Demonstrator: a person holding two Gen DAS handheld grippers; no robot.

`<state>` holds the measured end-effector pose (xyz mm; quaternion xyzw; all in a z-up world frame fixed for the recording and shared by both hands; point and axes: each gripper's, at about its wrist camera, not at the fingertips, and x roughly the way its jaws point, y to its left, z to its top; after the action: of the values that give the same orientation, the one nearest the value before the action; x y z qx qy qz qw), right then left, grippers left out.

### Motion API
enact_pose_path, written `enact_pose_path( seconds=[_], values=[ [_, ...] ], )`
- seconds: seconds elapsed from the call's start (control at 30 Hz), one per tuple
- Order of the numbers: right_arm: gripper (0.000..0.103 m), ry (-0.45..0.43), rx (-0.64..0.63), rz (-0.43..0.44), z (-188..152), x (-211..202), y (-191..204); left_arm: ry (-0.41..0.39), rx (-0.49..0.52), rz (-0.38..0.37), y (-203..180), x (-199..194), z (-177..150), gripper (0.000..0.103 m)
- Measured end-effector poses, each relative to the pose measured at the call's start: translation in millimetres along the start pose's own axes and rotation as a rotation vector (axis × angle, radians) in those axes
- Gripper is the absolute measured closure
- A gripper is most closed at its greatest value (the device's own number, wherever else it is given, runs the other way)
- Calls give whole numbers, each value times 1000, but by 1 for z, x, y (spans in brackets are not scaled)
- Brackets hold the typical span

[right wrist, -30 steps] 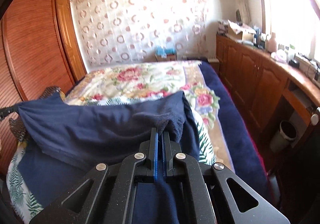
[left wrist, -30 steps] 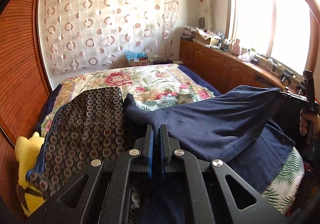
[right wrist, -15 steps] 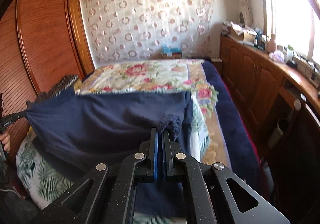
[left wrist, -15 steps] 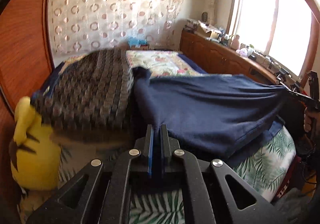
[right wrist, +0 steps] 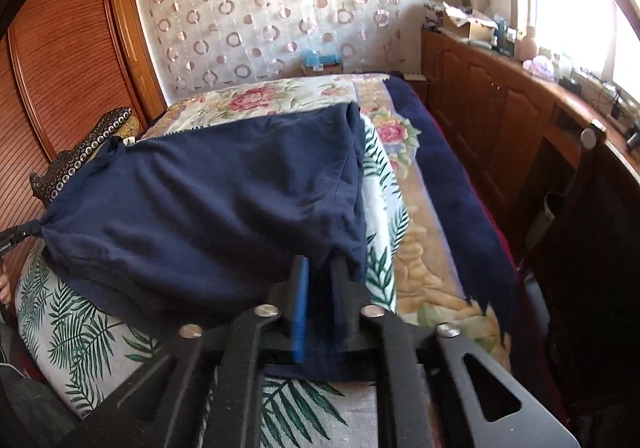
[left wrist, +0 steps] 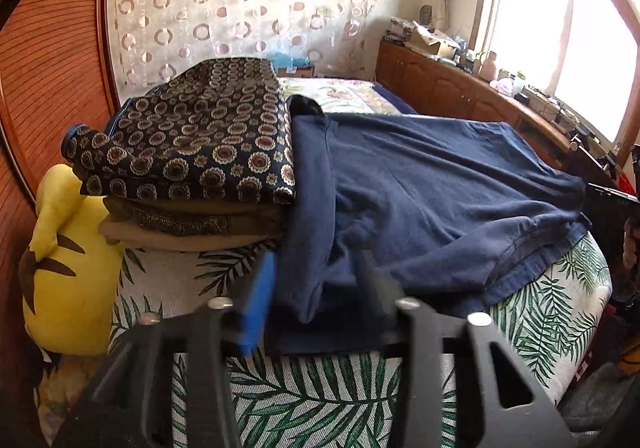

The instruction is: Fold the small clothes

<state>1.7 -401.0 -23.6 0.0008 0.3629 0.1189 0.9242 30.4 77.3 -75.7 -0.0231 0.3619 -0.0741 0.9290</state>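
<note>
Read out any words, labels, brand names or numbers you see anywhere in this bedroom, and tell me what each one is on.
No text can be read in either view.
Cardboard box on the wooden counter: any print too small to read.
Blue package beyond the bed: too blurred.
Navy shirt, patterned folded clothes and yellow plush toy: no lettering visible.
</note>
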Motion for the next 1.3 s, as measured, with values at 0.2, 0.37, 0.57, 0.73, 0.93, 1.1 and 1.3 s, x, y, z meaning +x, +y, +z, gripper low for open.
enact_pose_path(
  seconds=[0.2,0.37,0.57,0.73,0.93,1.1,1.3],
  values=[
    [49,-17,-6,-24,-5,0,2,1,-30,-5,6,5,1,31],
    [49,40,19,-30,-11,33,3,41,-25,9,6,19,-2,31],
    [49,91,20,-37,-14,63,7,82,-29,25,6,33,-4,31],
    [49,101,7,-36,-15,70,10,121,-38,20,7,45,-9,31],
    [49,98,-22,-42,-16,66,17,137,-41,20,8,50,-12,31],
    [62,96,-52,-42,-16,65,25,135,-42,26,7,50,-12,31],
    [94,94,-74,18,-17,67,30,144,-51,-45,9,48,-9,86]
  ],
)
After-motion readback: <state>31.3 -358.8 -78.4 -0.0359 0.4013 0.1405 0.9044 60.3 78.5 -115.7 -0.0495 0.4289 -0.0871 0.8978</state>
